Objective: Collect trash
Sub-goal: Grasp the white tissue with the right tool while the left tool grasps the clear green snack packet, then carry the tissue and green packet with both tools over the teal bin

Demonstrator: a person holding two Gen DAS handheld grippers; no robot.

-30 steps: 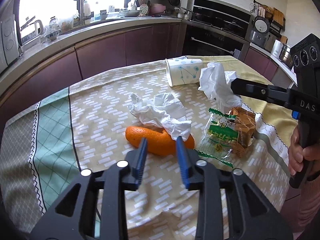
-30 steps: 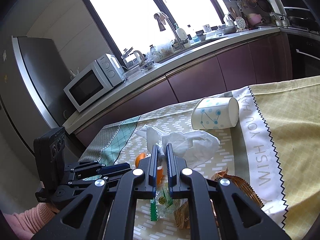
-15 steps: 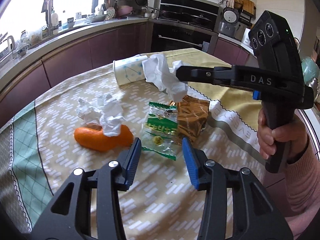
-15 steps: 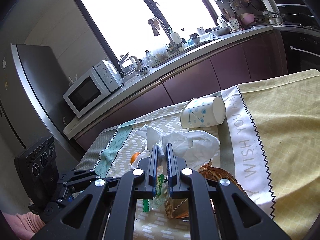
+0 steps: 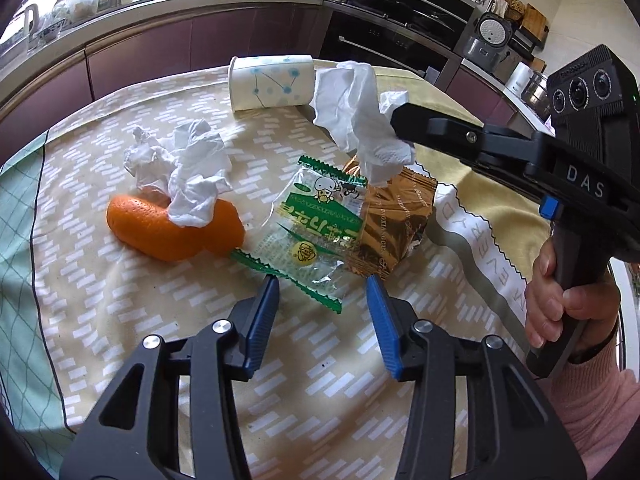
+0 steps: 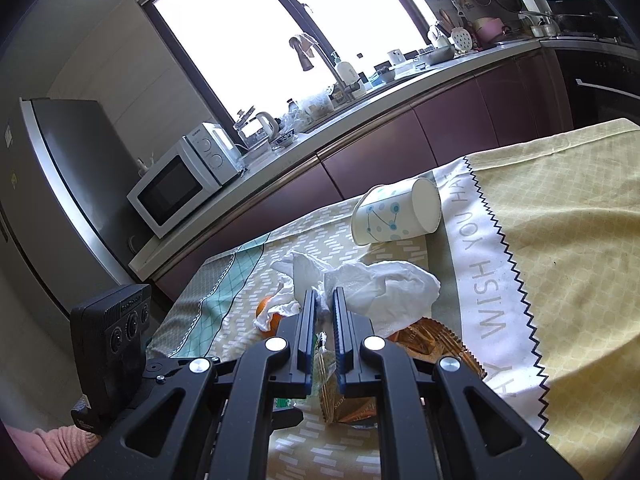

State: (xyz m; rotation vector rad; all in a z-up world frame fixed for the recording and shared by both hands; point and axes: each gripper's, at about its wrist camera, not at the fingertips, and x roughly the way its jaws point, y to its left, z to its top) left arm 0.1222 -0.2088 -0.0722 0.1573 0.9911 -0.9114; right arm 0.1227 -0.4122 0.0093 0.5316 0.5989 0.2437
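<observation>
My left gripper (image 5: 322, 294) is open, just in front of a green and clear snack wrapper (image 5: 310, 228) lying on the tablecloth. A gold-brown wrapper (image 5: 394, 220) lies beside it on the right. An orange peel (image 5: 172, 226) with a crumpled white tissue (image 5: 188, 172) on it lies to the left. My right gripper (image 6: 323, 300) is shut on another white tissue (image 6: 384, 290), held above the wrappers; it also shows in the left wrist view (image 5: 360, 120). A paper cup (image 5: 270, 82) lies on its side at the back.
The table (image 5: 120, 320) has a patterned cloth with a yellow part (image 6: 560, 220) at the right. A kitchen counter (image 6: 320, 140) with a microwave (image 6: 180, 184) and a sink runs behind. An oven (image 5: 392, 28) stands at the back right.
My left gripper has moved right, from the orange peel to the green wrapper, and has opened wider. My right gripper keeps the tissue lifted.
</observation>
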